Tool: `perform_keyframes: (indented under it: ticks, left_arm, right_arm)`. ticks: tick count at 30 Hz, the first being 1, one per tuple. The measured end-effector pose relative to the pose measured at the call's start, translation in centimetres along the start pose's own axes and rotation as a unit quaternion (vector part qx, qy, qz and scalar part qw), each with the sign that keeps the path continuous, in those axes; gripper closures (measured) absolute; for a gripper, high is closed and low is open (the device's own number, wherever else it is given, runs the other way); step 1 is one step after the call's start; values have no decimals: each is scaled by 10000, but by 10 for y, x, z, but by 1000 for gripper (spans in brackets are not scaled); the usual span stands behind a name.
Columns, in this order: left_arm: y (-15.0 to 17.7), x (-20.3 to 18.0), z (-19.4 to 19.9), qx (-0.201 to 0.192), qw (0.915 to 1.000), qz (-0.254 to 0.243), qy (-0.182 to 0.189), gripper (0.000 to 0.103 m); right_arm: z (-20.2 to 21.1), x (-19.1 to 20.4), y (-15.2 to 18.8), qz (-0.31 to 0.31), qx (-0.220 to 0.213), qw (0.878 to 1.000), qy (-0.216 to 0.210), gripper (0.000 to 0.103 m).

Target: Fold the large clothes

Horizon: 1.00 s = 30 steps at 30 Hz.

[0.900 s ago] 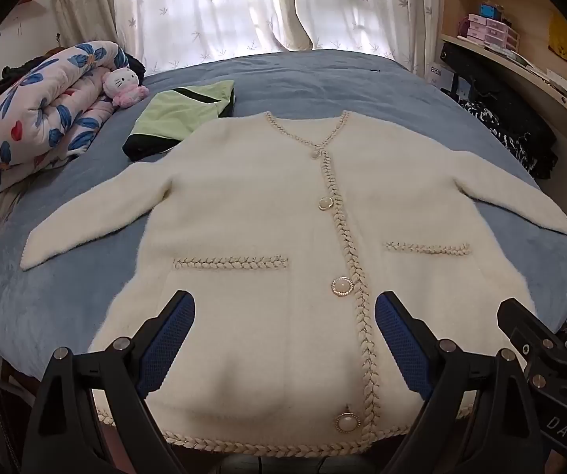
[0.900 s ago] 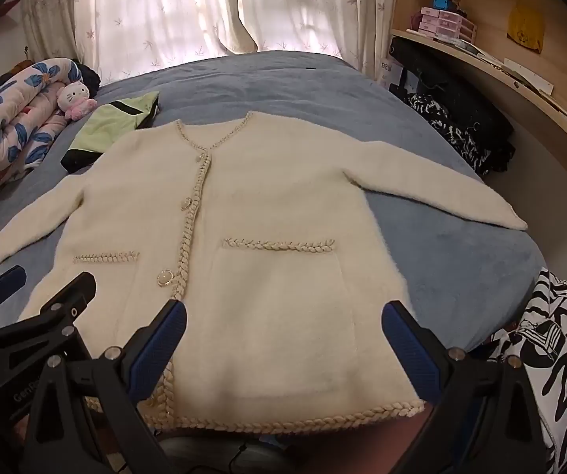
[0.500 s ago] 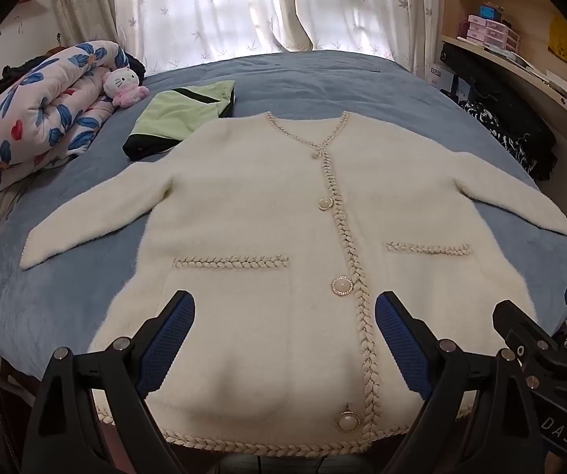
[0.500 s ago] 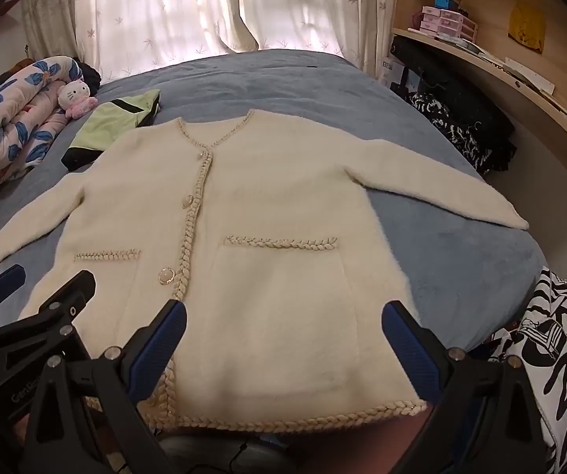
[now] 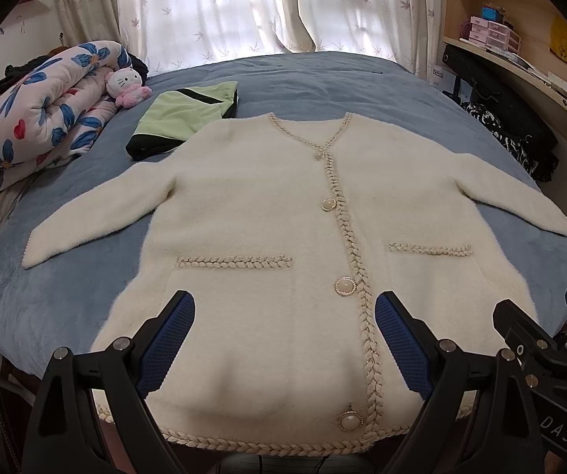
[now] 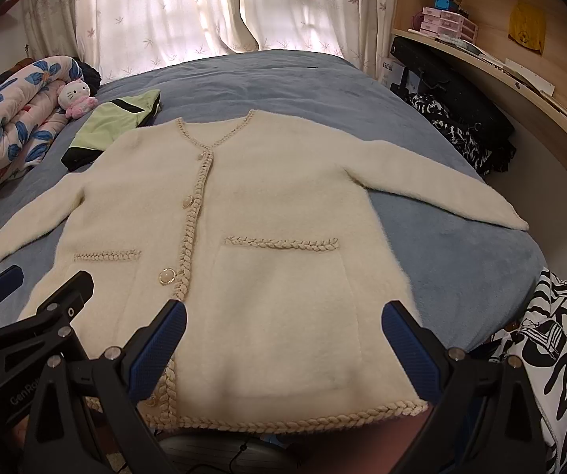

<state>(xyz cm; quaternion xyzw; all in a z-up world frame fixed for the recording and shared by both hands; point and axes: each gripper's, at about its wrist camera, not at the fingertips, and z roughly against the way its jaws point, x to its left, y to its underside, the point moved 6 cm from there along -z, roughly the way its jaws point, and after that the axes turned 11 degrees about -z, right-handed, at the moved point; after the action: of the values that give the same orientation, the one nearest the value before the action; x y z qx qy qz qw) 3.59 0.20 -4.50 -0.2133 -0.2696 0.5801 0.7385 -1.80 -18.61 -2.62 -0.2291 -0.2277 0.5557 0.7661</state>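
Evidently the 1 cream fuzzy cardigan with braided trim [image 5: 267, 237] lies flat, buttoned and face up at the centre of the blue bed [image 5: 323, 79], both sleeves spread, ready for folding. Both tongs, left [image 5: 283, 339] and right [image 6: 283, 343], hover released above its lower hem, grasping nothing. 4 pearl buttons and 2 pockets show.

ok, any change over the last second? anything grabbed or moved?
No visible change. Nothing was taken hold of or let go: the left gripper and right gripper hang open above the hem of the cream cardigan, as before. The cardigan stays spread flat, buttoned, sleeves out, on the blue bed, and the folded green garment has not moved.
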Motion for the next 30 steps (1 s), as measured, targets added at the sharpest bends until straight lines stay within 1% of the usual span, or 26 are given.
perform_keyframes:
  ticks: [30]
  left_arm:
    - [0, 2, -1, 4, 10000, -3, -78, 11]
  right_arm:
    - [0, 4, 1, 24, -29, 10000, 41, 3]
